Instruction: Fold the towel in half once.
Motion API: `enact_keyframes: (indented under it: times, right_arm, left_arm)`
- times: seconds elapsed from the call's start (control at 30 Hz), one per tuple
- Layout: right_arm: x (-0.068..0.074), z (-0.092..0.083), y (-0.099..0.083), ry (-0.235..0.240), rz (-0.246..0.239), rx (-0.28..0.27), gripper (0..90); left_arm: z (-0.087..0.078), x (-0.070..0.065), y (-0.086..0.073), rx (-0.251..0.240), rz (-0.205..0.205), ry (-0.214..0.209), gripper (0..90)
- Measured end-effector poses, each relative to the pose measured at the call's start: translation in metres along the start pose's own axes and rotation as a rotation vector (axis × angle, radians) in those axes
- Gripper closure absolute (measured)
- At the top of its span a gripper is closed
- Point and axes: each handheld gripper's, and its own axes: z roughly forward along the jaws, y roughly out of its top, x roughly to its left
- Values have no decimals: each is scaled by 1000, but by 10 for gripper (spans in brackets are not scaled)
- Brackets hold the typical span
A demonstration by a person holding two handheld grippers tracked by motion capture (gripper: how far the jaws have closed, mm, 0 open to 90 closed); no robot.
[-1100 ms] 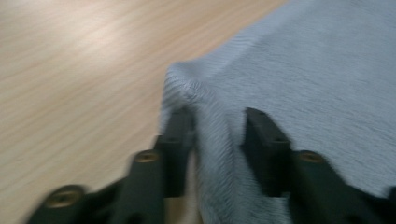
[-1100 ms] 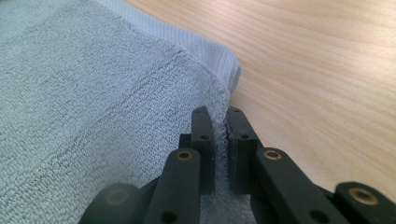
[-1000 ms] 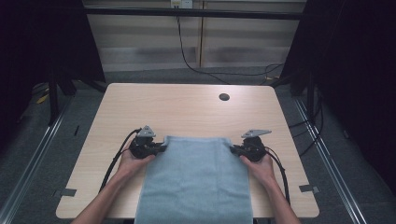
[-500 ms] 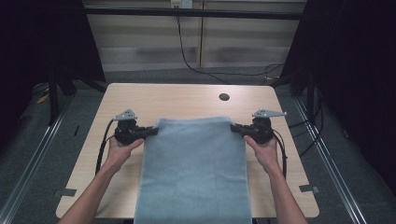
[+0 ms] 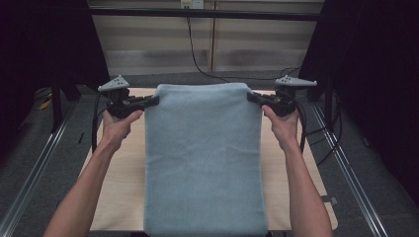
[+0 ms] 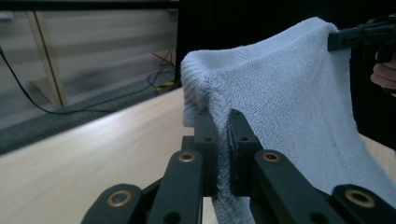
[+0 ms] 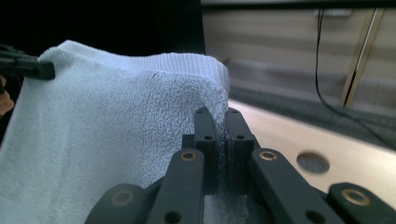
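Slippage is the main risk: the pale blue towel (image 5: 202,158) is held raised at frame centre, each top corner pinched by the left gripper (image 5: 152,100) and right gripper (image 5: 253,97), its lower end draped over the tabletop (image 5: 118,182). Uneven pulling could tug a thin corner free.

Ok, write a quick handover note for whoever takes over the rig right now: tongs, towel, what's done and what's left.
Left tongs: shut on the towel's top left corner.
Right tongs: shut on its top right corner.
Towel: held up by its top edge, stretched flat between both hands, the rest hanging down over the table toward the person's side.
Done: both corners gripped, towel raised off the table.
Left: probably laying it down or folding it; keep both grips even so it doesn't slip.
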Motion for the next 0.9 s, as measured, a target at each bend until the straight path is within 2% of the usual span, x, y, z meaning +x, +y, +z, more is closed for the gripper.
enact_keyframes:
  times: [0.03,0.07,0.13,0.17,0.2,0.23,0.33,0.4,0.47,0.5,0.53,0.6,0.67,0.7,0.73,0.8,0.83,0.87,0.9]
  right_arm:
    - [0,0,0,0,0,0,867]
    - [2,-4,12,1,-3,-31,867]
    - [5,-9,19,11,-8,-55,867]
    - [8,-11,19,20,-7,-60,867]
    - [16,-20,15,37,-39,-51,867]
    - [16,-20,15,37,-39,-51,867]
    - [26,-37,-5,66,-59,-30,867]
    - [31,-48,-23,95,-52,-18,867]
    - [38,-57,-43,99,-62,21,867]
    - [45,-64,-63,102,-63,59,867]
    - [45,-64,-63,102,-63,59,867]
    - [54,-72,-81,115,-71,98,867]
    - [63,-83,-95,131,-77,124,867]
    - [68,-88,-101,132,-85,132,867]
    - [74,-97,-105,152,-81,125,867]
    - [84,-107,-108,155,-104,131,867]
    - [88,-112,-109,159,-114,132,867]
    - [92,-118,-110,160,-115,130,867]
    - [95,-122,-113,159,-119,129,867]
  left_arm:
    - [0,0,0,0,0,0,850]
    - [-1,-1,3,-13,1,-4,850]
    - [-5,-4,6,-27,-3,-21,851]
    - [-7,-7,4,-26,6,-31,850]
    - [-10,-9,0,-18,19,-41,850]
    - [-12,-12,-6,-11,24,-54,850]
    - [-21,-23,-29,23,31,-76,850]
    - [-25,-32,-49,44,5,-89,850]
    - [-26,-41,-64,86,19,-88,850]
    - [-28,-45,-72,90,9,-103,850]
    - [-31,-49,-80,96,-4,-111,850]
    - [-37,-59,-92,129,5,-106,850]
    - [-45,-66,-97,127,-6,-133,850]
    - [-50,-72,-101,124,-9,-129,850]
    - [-53,-75,-101,134,-2,-132,852]
    - [-59,-83,-103,134,-2,-131,853]
    - [-64,-87,-104,120,-28,-155,853]
    - [-68,-91,-107,119,-30,-169,853]
    - [-71,-96,-111,131,-26,-166,853]
